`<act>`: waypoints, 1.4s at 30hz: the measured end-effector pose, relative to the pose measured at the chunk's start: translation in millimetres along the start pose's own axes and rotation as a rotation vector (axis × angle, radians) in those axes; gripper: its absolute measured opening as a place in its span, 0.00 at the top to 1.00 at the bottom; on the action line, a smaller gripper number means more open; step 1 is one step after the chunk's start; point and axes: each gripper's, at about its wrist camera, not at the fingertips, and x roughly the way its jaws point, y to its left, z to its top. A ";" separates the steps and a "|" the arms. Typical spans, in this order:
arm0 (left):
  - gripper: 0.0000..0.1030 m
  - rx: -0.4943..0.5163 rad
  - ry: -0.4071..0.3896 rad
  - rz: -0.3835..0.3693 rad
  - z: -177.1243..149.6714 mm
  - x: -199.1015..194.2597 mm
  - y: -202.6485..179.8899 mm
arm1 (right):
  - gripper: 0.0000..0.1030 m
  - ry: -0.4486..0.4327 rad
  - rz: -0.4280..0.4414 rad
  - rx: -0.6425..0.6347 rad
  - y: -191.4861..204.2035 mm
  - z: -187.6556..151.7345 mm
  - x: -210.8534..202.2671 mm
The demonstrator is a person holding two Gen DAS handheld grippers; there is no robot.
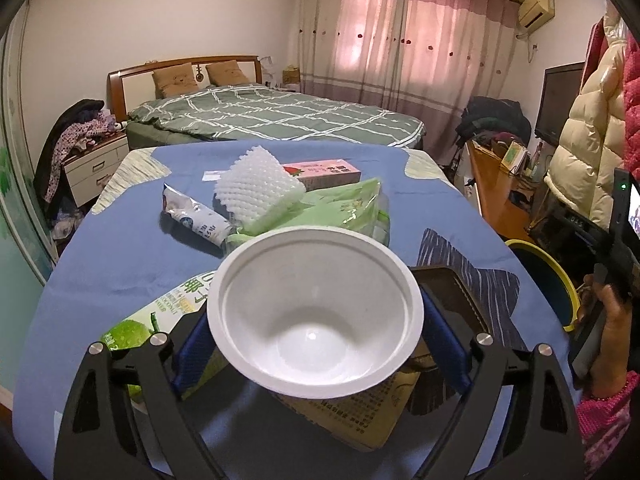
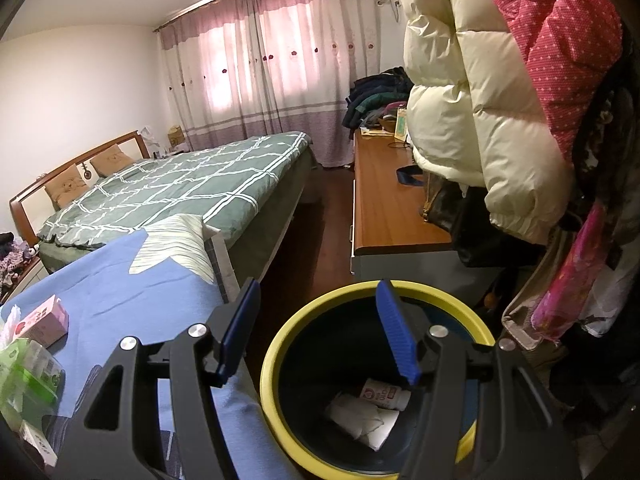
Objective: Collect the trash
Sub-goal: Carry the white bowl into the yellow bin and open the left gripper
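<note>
A white plastic bowl point(image 1: 316, 314) sat between the blue pads of the left tongs point(image 1: 318, 330), which were clamped on its sides above a tan printed packet point(image 1: 352, 416) on the blue-covered worktop point(image 1: 120, 256). Beyond the bowl lay foam netting point(image 1: 256, 188). The right tongs point(image 2: 318, 334) stood apart, empty, over the yellow-rimmed bin point(image 2: 280, 344)

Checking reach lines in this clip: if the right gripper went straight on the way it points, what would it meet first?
Probably the far inner wall of the yellow-rimmed bin, since the right gripper hangs open and empty over its mouth; depth is unclear.
</note>
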 end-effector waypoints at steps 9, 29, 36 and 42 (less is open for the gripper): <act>0.14 0.041 -0.064 0.006 17.0 -26.5 -9.6 | 0.44 -0.024 0.019 0.030 -7.3 3.1 -10.7; 0.14 0.228 -0.034 -0.291 63.9 6.3 -178.3 | 0.39 -0.145 0.035 0.019 -79.5 2.8 -106.3; 0.13 0.337 0.027 -0.370 66.5 43.9 -268.1 | 0.39 -0.153 0.009 0.088 -123.7 1.5 -114.4; 0.13 0.416 0.059 -0.397 63.9 74.6 -338.9 | 0.38 -0.160 -0.016 0.118 -150.6 -0.6 -119.4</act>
